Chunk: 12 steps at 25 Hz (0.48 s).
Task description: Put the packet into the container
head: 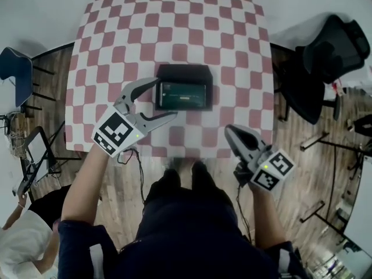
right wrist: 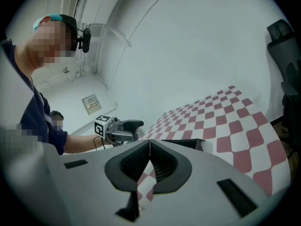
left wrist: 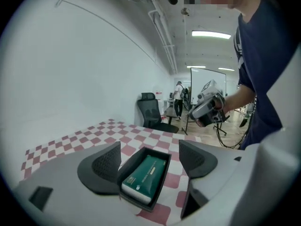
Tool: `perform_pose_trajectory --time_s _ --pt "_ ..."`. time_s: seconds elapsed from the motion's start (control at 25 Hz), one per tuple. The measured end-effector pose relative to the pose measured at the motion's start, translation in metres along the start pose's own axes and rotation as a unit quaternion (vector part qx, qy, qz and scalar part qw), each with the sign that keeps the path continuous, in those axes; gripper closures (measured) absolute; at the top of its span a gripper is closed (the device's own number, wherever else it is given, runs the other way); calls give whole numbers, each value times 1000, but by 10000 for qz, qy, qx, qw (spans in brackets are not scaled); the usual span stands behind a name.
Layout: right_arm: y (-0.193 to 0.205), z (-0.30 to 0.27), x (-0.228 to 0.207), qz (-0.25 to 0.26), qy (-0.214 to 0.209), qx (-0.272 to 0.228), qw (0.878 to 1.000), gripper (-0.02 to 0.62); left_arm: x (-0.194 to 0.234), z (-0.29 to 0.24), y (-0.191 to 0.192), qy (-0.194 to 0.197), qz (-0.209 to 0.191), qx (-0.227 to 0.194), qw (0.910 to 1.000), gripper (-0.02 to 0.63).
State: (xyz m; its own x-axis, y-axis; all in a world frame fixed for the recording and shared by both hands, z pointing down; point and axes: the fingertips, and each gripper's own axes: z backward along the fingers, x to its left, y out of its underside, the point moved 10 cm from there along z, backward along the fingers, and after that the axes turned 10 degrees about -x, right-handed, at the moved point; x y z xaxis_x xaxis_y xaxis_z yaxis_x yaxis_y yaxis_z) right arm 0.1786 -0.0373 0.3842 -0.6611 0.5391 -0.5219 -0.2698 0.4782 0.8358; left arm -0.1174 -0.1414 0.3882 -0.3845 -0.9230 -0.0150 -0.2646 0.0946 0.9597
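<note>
Head view: green packet [head: 185, 95] inside black container [head: 183, 69] on checkered table [head: 174, 22].
Left gripper [head: 164, 97] at the container's 8 o'clock gapes wide, empty (right gripper [head: 229, 131], 5 o'clock, jaws pressed together, empty).

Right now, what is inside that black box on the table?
A green packet lies flat inside the black container, filling most of it. The floor beneath the packet is hidden.

I'm looking along my left tongs [left wrist: 149, 158], whose jaws are standing wide apart and gripping nothing. Past them the green packet [left wrist: 145, 173] is lying flat inside the black container [left wrist: 163, 182], which is sitting on the checkered table [left wrist: 94, 138]. Farther off, a hand is holding the right tongs [left wrist: 207, 111] near a black office chair [left wrist: 151, 111].
</note>
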Motion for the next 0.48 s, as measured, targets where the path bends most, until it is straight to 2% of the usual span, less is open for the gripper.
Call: perform_pose_trajectory --time_s 0.08,0.12,0.2,0.24,0.48 --pt "-10 0 4 174 -30 -71 9998 577 -10 8 -16 -201 92 -267 9994 195" --pt "-15 0 5 256 -49 -112 9996 577 -14 12 -24 -307 131 -385 9987 220" --pt "-26 0 10 406 -81 -198 9989 577 -24 21 -38 -535 232 -553 9968 334" --pt "-32 1 13 480 -93 -242 9985 577 -30 25 -44 -643 284 -617 9956 364" --pt "-55 5 26 875 -213 -527 9945 577 -56 40 -63 -1218 508 -1035 9858 461"
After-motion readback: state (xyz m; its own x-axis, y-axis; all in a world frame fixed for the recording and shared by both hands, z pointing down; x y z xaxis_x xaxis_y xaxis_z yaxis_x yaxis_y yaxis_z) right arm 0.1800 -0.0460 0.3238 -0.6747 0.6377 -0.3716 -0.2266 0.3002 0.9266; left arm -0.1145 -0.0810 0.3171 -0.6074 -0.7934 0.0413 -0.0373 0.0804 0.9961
